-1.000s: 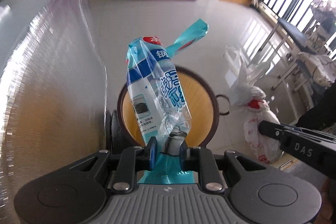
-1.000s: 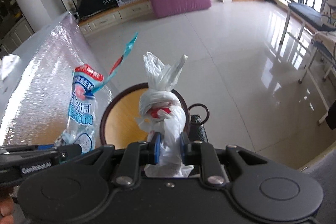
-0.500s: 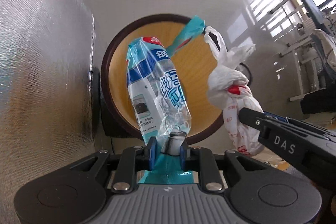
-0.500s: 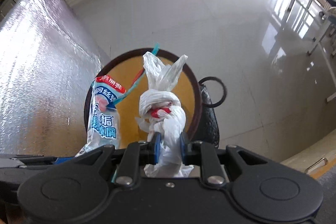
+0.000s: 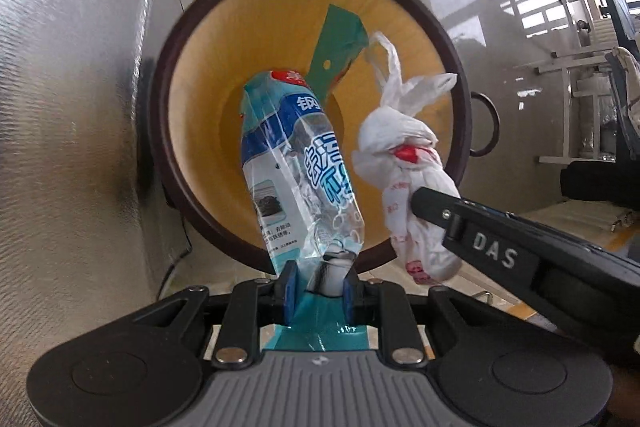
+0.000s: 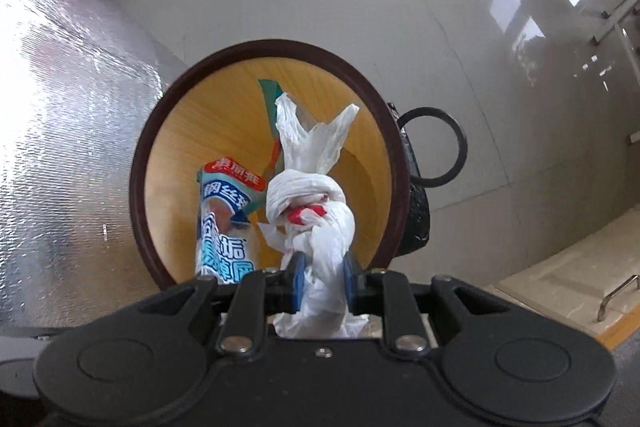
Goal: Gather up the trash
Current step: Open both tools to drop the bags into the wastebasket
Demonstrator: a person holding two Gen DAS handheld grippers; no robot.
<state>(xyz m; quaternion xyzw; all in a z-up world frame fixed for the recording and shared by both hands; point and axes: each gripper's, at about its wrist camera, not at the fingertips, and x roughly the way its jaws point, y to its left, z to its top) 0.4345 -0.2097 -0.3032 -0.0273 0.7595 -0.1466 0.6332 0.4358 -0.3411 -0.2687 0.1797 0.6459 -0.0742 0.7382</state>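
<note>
Left wrist view: the left gripper [image 5: 318,287] clamps the bottom end of a blue-and-clear plastic wrapper [image 5: 294,171], whose long axis leans toward 11 o'clock over the round yellow-lined, dark-rimmed bin [image 5: 200,99]. Toward 3 o'clock the right gripper [image 6: 322,279] pinches a knotted white plastic bag [image 6: 310,195], its tied ears pointing to 12 above the same bin [image 6: 138,171].

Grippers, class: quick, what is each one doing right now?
Left gripper: closed on the blue wrapper.
Right gripper: closed on the knotted white bag.
</note>
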